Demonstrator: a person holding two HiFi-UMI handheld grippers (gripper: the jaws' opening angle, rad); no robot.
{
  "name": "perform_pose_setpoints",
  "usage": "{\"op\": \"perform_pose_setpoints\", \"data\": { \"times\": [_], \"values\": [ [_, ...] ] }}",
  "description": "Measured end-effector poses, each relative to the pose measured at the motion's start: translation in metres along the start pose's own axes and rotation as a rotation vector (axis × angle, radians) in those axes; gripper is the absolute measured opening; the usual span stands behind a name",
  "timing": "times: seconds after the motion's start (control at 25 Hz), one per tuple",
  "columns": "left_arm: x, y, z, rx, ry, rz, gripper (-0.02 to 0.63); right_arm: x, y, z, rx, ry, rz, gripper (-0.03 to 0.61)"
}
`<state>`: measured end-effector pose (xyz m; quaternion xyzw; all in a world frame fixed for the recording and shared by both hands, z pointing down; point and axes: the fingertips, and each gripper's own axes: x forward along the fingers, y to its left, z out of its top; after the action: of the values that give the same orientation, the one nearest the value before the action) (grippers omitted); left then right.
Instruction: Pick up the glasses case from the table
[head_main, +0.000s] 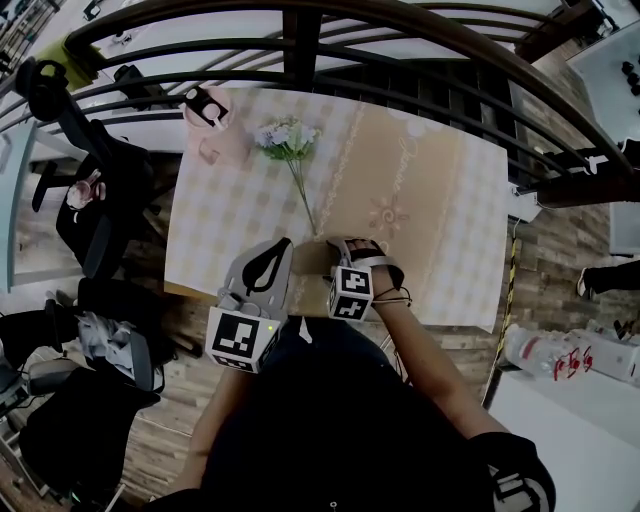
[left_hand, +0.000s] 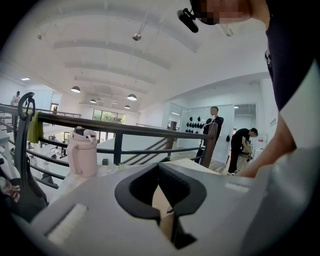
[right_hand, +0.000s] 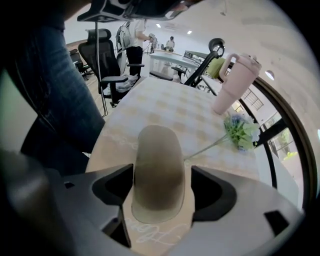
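Straddling the glasses case (right_hand: 159, 150), the right gripper (right_hand: 162, 175) is held spread; closing is judged due next. Left gripper (left_hand: 160, 170): pinched together, empty.

Seen from above, the right gripper (head_main: 347, 247) points down at a checked table (head_main: 440, 200), the left gripper (head_main: 270, 265) just beside it on its left. A flower sprig (head_main: 288, 140) lies beyond both grippers; a pink tumbler (head_main: 208, 122) stands farther off at a far corner, beyond the left gripper.

Bright light from ceiling lamps (left_hand: 131, 97); fisheye-warped edges, dark corners, blurred foreground.
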<state>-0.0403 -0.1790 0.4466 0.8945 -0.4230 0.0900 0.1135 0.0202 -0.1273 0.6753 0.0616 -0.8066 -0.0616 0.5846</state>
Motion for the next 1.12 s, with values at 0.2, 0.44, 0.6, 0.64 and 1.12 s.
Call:
{"op": "perform_pose_setpoints", "data": {
  "times": [0.2,0.44,0.6,0.64,1.12],
  "values": [
    [0.000,0.000,0.000,0.004,-0.004,-0.004,0.011,0.008,0.001,0.001,-0.037,0.022,0.048,0.335],
    [-0.002,0.001,0.002,0.003,-0.007,-0.002,0.011,0.018,0.005,0.000,-0.071,0.057,0.098,0.339],
    [-0.004,0.003,0.002,0.002,-0.007,0.002,0.011,0.022,0.006,-0.001,-0.077,0.065,0.114,0.342],
    [-0.005,0.003,0.001,0.001,-0.006,0.003,0.011,0.022,0.006,-0.001,-0.076,0.065,0.117,0.342],
    [-0.005,0.000,-0.003,-0.006,-0.001,-0.012,0.011,0.030,0.005,-0.001,-0.066,0.084,0.170,0.353]
  ]
}}
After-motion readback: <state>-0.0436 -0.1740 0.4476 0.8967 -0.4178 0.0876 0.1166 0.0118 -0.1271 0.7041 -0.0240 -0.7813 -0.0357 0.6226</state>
